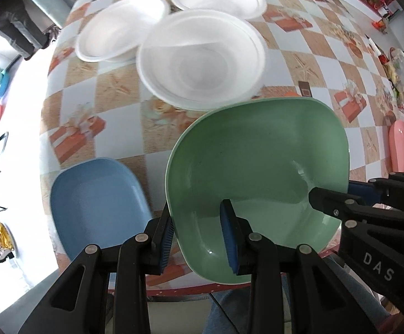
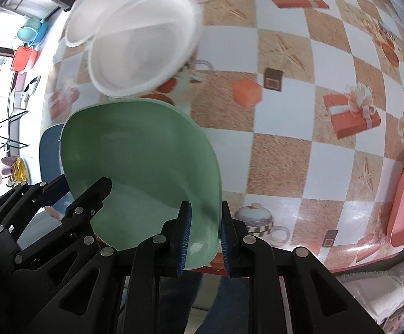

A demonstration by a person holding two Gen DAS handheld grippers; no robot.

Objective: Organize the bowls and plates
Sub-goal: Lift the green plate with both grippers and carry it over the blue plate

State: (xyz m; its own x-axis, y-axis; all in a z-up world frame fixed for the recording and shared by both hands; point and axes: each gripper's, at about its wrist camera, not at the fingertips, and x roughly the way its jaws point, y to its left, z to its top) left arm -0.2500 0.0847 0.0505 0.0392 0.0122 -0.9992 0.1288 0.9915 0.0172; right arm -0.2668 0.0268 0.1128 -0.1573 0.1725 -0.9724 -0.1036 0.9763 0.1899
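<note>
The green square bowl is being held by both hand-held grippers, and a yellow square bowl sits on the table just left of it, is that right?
Not quite. The bowl to its left is blue, not yellow, as the left wrist view shows. The rest holds: the left hand-held gripper and right hand-held gripper both clamp the rim of the green square bowl.

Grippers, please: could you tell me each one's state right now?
Left gripper: shut on the green bowl rim.
Right gripper: shut on the same bowl's opposite rim.

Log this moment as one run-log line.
left gripper: shut on green bowl rim | right gripper: shut on opposite rim | bowl: above table | blue bowl: on table
</note>
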